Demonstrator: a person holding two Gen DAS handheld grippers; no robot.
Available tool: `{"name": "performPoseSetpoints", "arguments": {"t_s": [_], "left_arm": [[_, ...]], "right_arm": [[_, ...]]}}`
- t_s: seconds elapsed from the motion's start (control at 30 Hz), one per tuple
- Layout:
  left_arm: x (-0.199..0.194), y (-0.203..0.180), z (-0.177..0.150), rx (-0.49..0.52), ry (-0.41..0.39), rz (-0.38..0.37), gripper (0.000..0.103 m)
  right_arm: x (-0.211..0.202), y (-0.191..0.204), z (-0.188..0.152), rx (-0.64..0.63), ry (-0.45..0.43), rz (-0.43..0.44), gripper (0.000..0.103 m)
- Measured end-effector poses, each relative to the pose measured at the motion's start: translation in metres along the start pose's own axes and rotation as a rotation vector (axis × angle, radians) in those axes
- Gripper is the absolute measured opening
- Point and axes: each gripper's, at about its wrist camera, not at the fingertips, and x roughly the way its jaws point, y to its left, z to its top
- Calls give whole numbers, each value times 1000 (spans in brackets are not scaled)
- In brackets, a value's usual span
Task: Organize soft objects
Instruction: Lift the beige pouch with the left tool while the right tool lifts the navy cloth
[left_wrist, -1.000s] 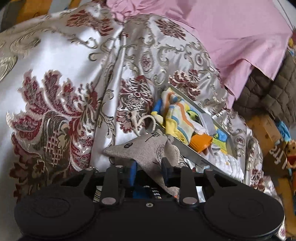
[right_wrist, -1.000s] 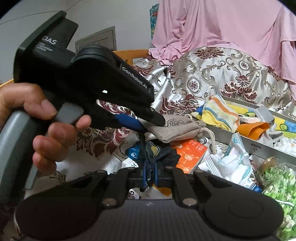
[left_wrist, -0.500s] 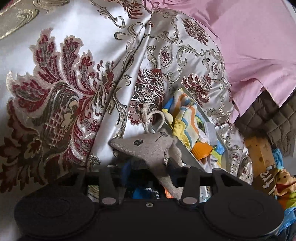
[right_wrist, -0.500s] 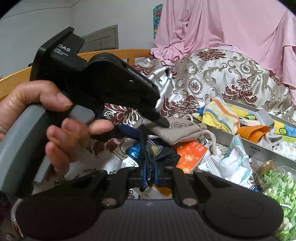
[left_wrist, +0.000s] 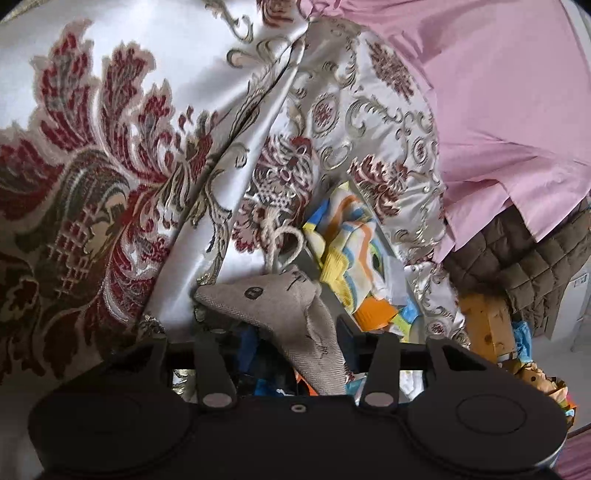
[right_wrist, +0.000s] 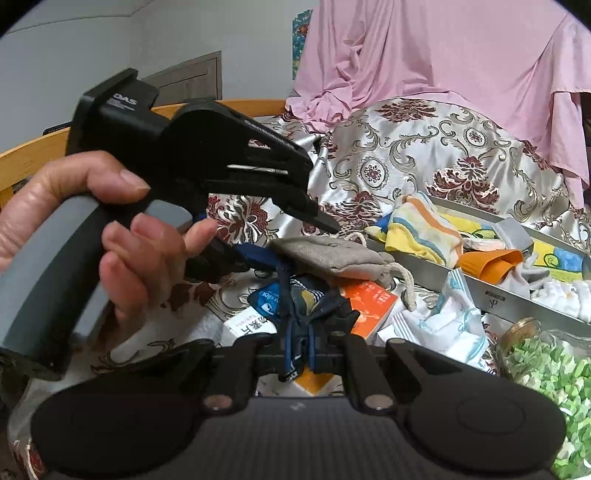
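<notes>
1. The right hand-held gripper (right_wrist: 298, 354) is clamped fully closed on a dark blue strap (right_wrist: 286, 295), which runs up from its fingertips to the cloth pouch (right_wrist: 328, 256) just above.
2. The left hand-held gripper (left_wrist: 295, 334) has that grey pouch (left_wrist: 291, 314) between its jaws, which are closing; the right pad sits against the cloth, but whether both pads press on it I cannot tell.
3. The pouch lies straight ahead of the left gripper and touching it, with its long axis across the jaws, corner to the left and gathered neck to the right. Its cord (left_wrist: 282, 240) loops toward the tray (right_wrist: 495, 291). The left gripper is the nearer of the two, so placing the pouch likely falls to it.
4. Under the pouch, loose on the bed, lie an orange packet (right_wrist: 369, 306), a white wrapper (right_wrist: 443, 325) and a blue-labelled pack (right_wrist: 264, 299).
5. To the right, a glass jar (right_wrist: 546, 369) holds green pieces.
6. Beyond the pouch, the long metal tray holds a striped cloth (right_wrist: 417, 229), an orange item (right_wrist: 487, 262) and white socks (right_wrist: 561, 291); it looks like the place for soft things.
7. Behind everything rise the patterned bedspread (left_wrist: 110, 147) and a pink sheet (right_wrist: 424, 55).
</notes>
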Motion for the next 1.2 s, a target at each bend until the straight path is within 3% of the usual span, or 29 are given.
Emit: {"name": "performPoseSetpoints", "arguments": {"t_s": [0.03, 0.1, 0.23, 0.4, 0.6, 0.73, 0.93, 1.2], "left_arm": [[3, 0, 0, 7, 14, 18, 27], [6, 1, 0, 19, 17, 57, 18], [3, 6, 3, -11, 15, 51, 9], [-17, -18, 3, 117, -50, 104, 4], [-50, -60, -4, 335, -164, 142, 3], [-64, -87, -9, 467, -231, 103, 3], [-56, -125, -16, 570, -257, 43, 3], [33, -173, -28, 759, -172, 17, 3]], "right_arm": [[0, 0, 0, -4, -1, -1, 9], [-1, 1, 0, -9, -2, -4, 9], [0, -1, -1, -13, -8, -8, 9], [-6, -4, 1, -37, -22, -36, 9], [-27, -7, 14, -116, -110, -98, 9], [-37, -18, 27, -151, -164, -155, 9], [-38, -69, 56, -115, -222, -243, 9], [-14, -187, 76, 153, -255, -316, 9]]}}
